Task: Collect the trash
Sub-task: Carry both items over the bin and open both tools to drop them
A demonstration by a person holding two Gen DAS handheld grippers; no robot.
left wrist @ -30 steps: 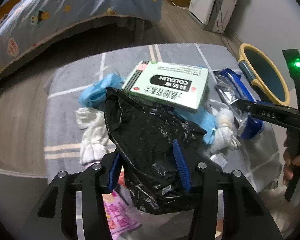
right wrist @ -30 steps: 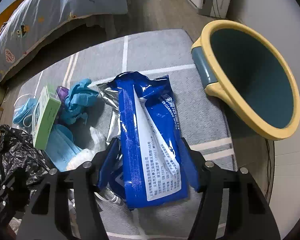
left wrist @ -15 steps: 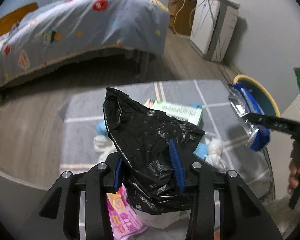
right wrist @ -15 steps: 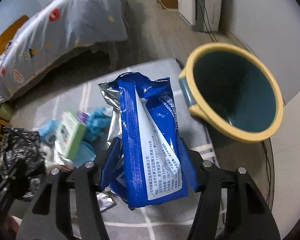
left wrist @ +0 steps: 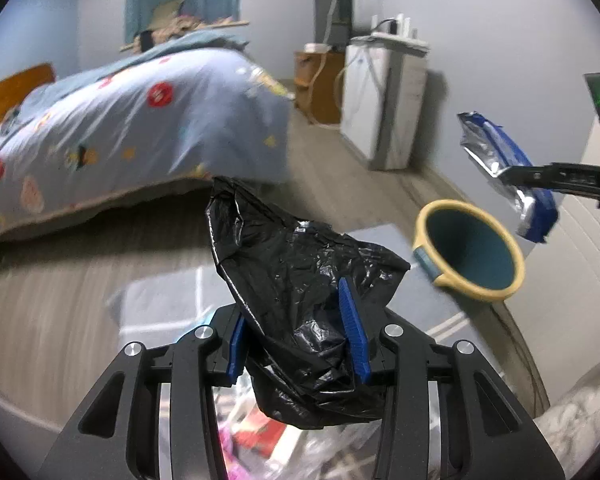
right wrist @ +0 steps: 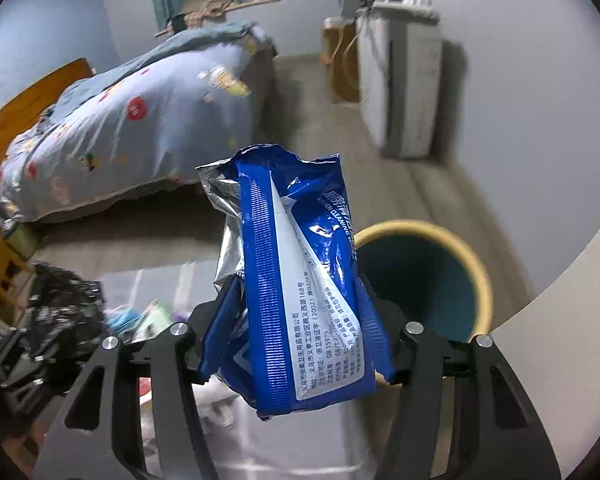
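Note:
My left gripper (left wrist: 296, 336) is shut on a crumpled black plastic bag (left wrist: 300, 280) and holds it up above the grey rug. My right gripper (right wrist: 296, 332) is shut on a blue wet-wipe packet (right wrist: 296, 280), lifted high in the air. The packet also shows in the left wrist view (left wrist: 508, 176), above and right of the bin. The yellow-rimmed teal bin (left wrist: 472, 256) stands on the floor at the rug's right edge; in the right wrist view the bin (right wrist: 428, 276) is just behind and right of the packet.
More trash lies on the grey rug (right wrist: 172, 280): a green box and blue bits (right wrist: 140, 316), pink wrappers (left wrist: 252, 432). A bed with a blue quilt (left wrist: 120, 132) stands at the back left. A white appliance (left wrist: 384, 100) stands by the far wall.
Both grippers have risen well above the rug with their loads. The wipe packet has moved up and toward the bin; the black bag has lifted off the trash pile.

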